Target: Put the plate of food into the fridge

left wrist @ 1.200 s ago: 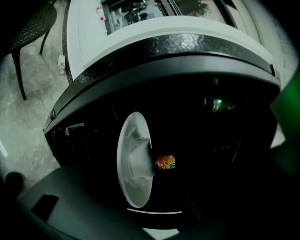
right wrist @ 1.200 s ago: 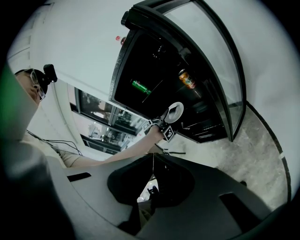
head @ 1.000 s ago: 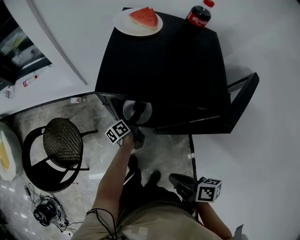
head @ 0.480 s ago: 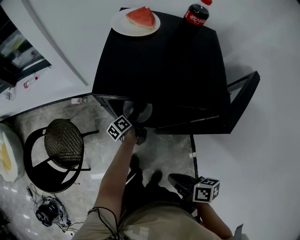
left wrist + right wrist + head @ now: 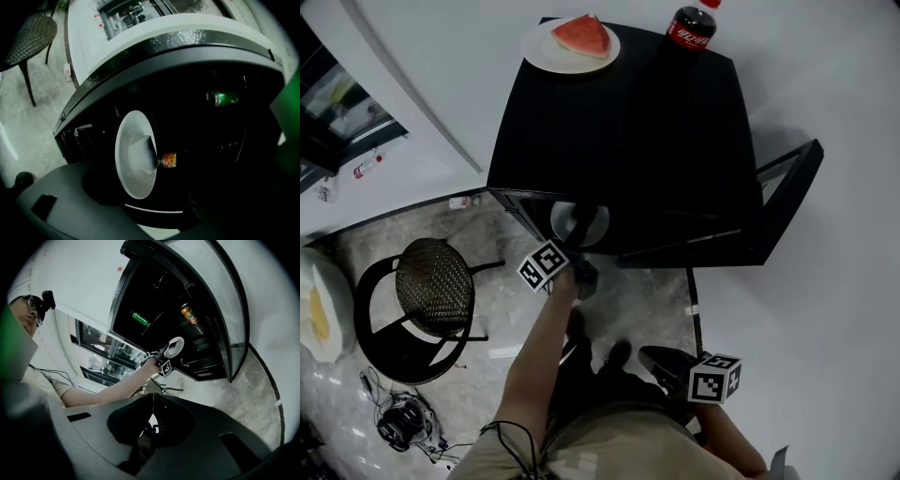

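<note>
A white plate [image 5: 578, 223] with a pale wedge of food lies on a shelf just inside the open black fridge [image 5: 619, 122]. It fills the middle of the left gripper view [image 5: 133, 159]. My left gripper [image 5: 579, 253] is at the fridge mouth right in front of this plate. Its jaws have just been opening, and they stand wide with no pad pressing on the plate. My right gripper [image 5: 649, 357] hangs low by the person's waist, jaws together on nothing [image 5: 151, 401]. A second plate with a watermelon slice [image 5: 571, 42] sits on the fridge top.
A cola bottle [image 5: 692, 26] stands on the fridge top at the back right. The fridge door [image 5: 787, 187] is swung open to the right. Inside are a green can [image 5: 218, 97] and an orange-labelled can [image 5: 169, 160]. A wicker chair [image 5: 436, 286] stands at the left.
The head view has shifted slightly. Both grippers and the plate in the fridge stay where they were.
</note>
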A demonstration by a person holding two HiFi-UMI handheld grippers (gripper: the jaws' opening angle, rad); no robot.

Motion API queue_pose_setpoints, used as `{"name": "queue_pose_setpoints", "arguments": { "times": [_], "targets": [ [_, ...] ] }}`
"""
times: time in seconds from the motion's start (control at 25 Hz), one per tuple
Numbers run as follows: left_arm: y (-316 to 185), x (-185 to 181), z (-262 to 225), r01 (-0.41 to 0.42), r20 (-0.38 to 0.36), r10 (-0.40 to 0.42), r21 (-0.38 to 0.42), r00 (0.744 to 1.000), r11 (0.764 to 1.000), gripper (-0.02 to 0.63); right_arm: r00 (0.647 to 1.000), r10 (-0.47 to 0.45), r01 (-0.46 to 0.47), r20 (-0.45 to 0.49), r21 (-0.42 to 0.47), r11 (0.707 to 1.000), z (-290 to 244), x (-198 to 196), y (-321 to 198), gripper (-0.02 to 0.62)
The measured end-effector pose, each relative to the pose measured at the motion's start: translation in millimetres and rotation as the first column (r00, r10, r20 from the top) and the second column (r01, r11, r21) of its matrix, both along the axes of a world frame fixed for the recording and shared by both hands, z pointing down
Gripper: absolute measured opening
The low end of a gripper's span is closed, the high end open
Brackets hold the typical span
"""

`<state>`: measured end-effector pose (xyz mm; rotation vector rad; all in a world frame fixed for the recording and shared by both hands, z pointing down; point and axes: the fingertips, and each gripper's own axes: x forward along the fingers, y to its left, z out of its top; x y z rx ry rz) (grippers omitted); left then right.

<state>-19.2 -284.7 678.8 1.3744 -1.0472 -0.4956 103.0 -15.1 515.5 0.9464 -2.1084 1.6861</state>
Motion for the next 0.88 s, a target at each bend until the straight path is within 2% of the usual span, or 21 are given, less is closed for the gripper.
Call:
{"name": "queue_pose_setpoints", "arguments": {
  "times": [0.28,0.4,0.48,0.68,0.88],
  "targets": [
    [8,8,6,-0.015,-0.013,0.015,-0.031,1.000,0.999,0.314,1.000,0.004,-0.004,-0.001,-0.005,1.000,1,4,4,0.023],
    [-3,3,7,0.039,-0.025,-0.040,-0.055,0.999,0.998,0.314,1.000,0.012,-0.012,-0.005,-0.006,1.000,2,6,6,0.023],
    [-11,1,4,0.056,-0.025,-0.058,-0.049,0.998,0.997,0.314,1.000,0.020,-0.020,-0.006,-0.009,1.000,1,8,7,0.023],
    [-22,1,8,0.040,-0.014,-0.041,-0.046,0.999,0.998,0.314,0.999,0.031,-0.031,-0.007,-0.016,0.999,2,12,9,0.023],
    [-17,1,3,0.005,0.005,-0.005,0.007,1.000,1.000,0.316,1.000,0.030,-0.030,0.008,-0.031,0.999,5,14,11,0.023]
  ]
}}
